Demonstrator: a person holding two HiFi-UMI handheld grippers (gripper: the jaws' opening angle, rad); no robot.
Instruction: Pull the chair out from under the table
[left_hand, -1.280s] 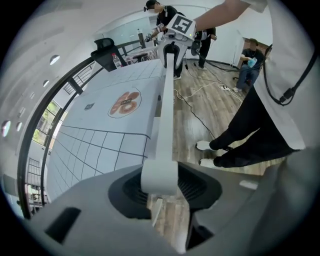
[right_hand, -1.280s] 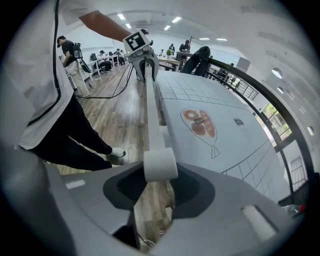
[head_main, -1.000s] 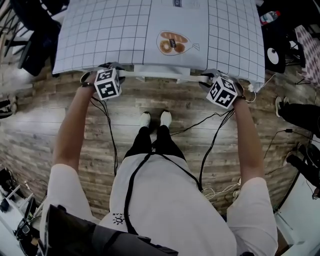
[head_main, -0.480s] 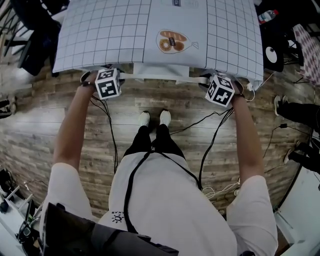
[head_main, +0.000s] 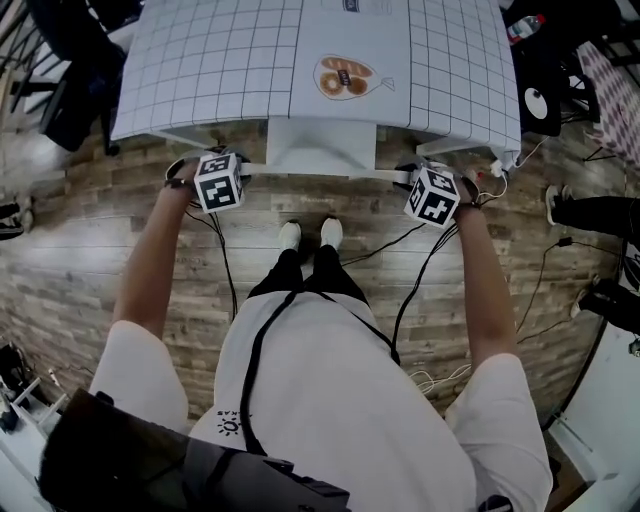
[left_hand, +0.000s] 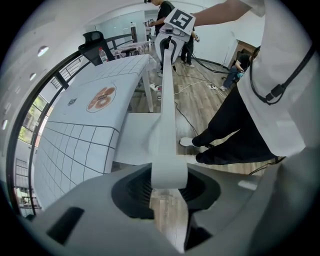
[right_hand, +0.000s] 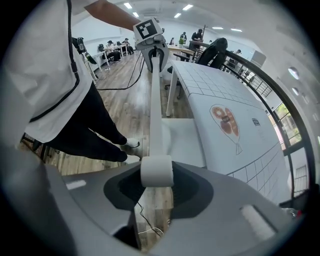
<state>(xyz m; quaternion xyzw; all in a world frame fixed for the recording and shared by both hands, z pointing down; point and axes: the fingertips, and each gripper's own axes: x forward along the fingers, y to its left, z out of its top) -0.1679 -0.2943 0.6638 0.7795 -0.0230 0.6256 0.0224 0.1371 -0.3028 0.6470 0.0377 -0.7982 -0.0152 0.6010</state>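
A white chair stands at the near edge of the table (head_main: 200, 70), which is covered by a grid-print cloth. Its seat (head_main: 320, 150) sticks out from under the cloth. Its thin top rail (head_main: 320, 172) runs left to right between my two grippers. My left gripper (head_main: 238, 168) is shut on the rail's left end and my right gripper (head_main: 405, 178) on its right end. In the left gripper view the rail (left_hand: 167, 125) leaves my jaws (left_hand: 169, 187) and runs to the other gripper (left_hand: 172, 30). The right gripper view shows the same rail (right_hand: 155, 120) clamped in its jaws (right_hand: 156, 186).
My own feet (head_main: 308, 237) stand on the wood floor just behind the chair. Cables (head_main: 420, 290) trail from both grippers across the floor. A black office chair (head_main: 70, 90) stands beyond the table's left corner. A person's legs (head_main: 600, 215) show at the right.
Both grippers have moved toward me with the rail in them. The chair has slid out from under the table, and its seat now shows past the cloth's edge.
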